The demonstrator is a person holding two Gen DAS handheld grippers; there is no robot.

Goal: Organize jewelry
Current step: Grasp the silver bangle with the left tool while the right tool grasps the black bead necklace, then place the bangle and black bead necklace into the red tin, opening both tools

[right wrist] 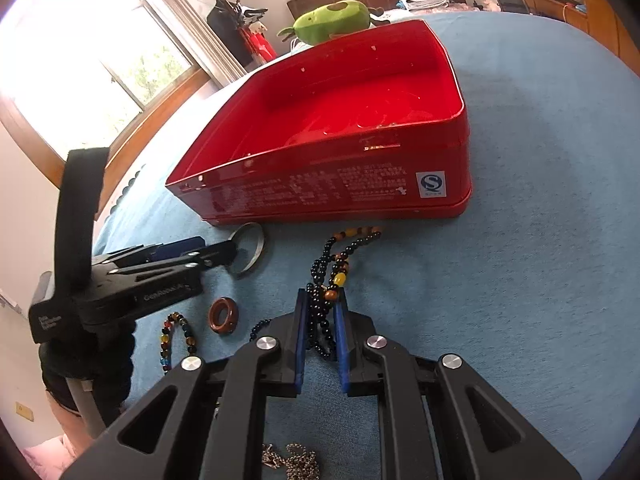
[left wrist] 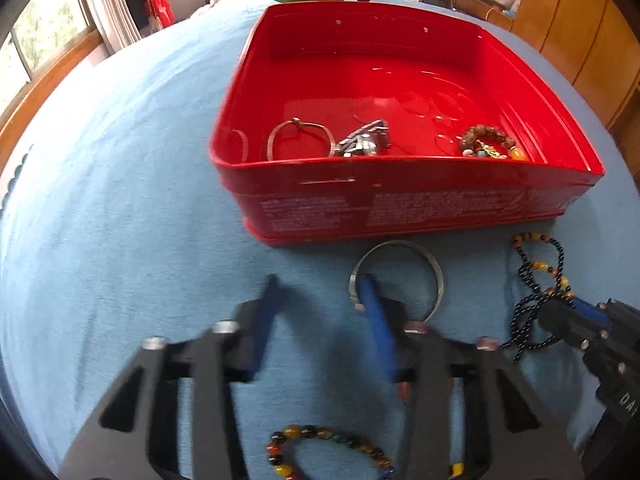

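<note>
Now right gripper clamped on dark bead necklace, presumably for lifting into red tin. Left gripper spread wide, one finger poked through silver bangle. Three pieces counted in tin, more loose on blue cloth.

Our left gripper sits low over the bedspread with its blue-padded fingers spread wide apart, nothing between them. Our right gripper lies just beside it, its fingers drawn close together and nearly parallel.
</note>
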